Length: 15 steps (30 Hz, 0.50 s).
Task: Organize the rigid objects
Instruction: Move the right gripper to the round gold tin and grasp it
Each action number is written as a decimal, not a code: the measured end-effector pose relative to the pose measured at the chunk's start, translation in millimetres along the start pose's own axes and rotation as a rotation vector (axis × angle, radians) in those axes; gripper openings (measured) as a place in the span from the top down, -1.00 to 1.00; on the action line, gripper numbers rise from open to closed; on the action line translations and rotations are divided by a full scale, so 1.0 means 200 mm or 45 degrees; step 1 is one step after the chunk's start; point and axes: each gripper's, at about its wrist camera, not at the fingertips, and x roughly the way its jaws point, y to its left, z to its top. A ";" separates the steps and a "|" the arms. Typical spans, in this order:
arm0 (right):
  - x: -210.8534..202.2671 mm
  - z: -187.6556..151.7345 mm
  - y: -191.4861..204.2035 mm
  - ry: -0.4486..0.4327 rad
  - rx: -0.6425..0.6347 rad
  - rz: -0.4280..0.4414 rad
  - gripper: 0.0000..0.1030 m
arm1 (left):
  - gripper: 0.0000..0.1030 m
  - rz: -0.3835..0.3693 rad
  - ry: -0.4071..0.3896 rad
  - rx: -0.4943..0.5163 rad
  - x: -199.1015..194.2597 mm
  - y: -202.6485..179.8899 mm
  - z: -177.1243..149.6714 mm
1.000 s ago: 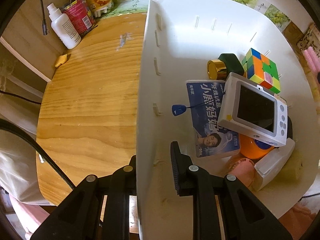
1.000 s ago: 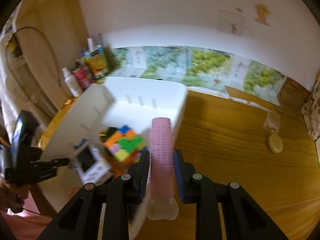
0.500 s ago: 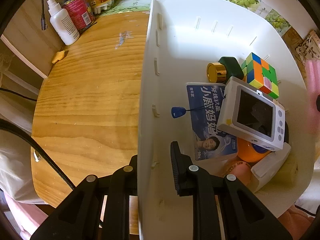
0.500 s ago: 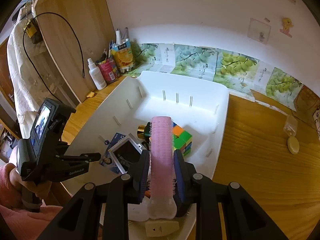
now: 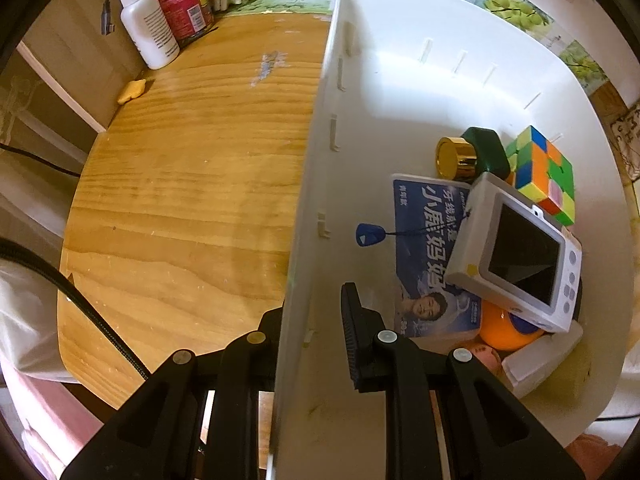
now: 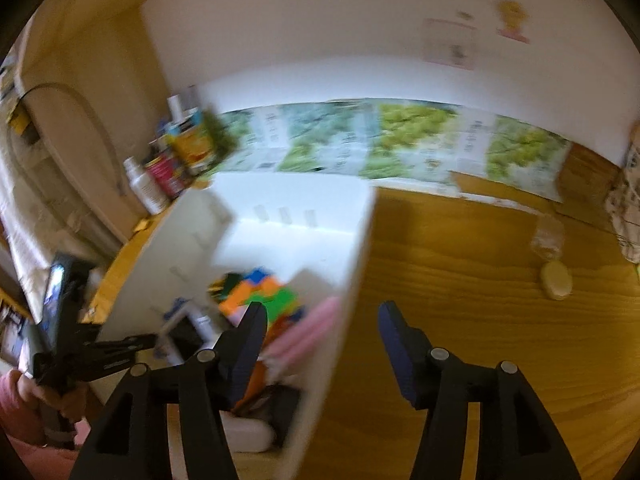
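Note:
A white bin (image 5: 400,80) stands on the wooden table. My left gripper (image 5: 308,320) is shut on the bin's left wall near the front corner. Inside lie a colour cube (image 5: 544,172), a white toy camera (image 5: 520,252), a blue packet (image 5: 428,240), a gold-capped dark green bottle (image 5: 472,156) and an orange ball (image 5: 504,332). My right gripper (image 6: 320,328) is open and empty, straddling the bin's right wall (image 6: 348,280). The pink hair roller (image 6: 308,332) lies inside the bin, blurred, beside the cube (image 6: 264,296).
A white spray bottle (image 5: 148,28), a red can (image 5: 180,4) and cartons stand at the table's back left. A small yellow piece (image 5: 132,90) lies by the wall. A round yellowish object (image 6: 556,284) and a clear container (image 6: 548,236) sit on the table to the right.
My right gripper opened and let go of the pink roller, which dropped into the bin. The gripper then swung right over the bin's right wall. My left gripper kept its hold.

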 end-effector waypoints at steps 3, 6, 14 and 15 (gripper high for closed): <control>0.02 0.03 -0.16 -0.006 0.044 -0.076 -0.32 | 0.60 0.025 0.011 -0.002 0.01 -0.01 0.01; 0.04 0.05 -0.33 -0.021 0.098 -0.162 -0.33 | 0.60 0.033 0.018 0.001 0.02 -0.02 0.02; 0.16 0.07 -0.72 0.019 0.115 -0.350 -0.37 | 0.60 0.047 0.047 0.043 0.04 -0.05 0.05; 0.18 0.08 -0.77 0.022 0.117 -0.369 -0.37 | 0.60 0.053 0.053 0.045 0.05 -0.06 0.05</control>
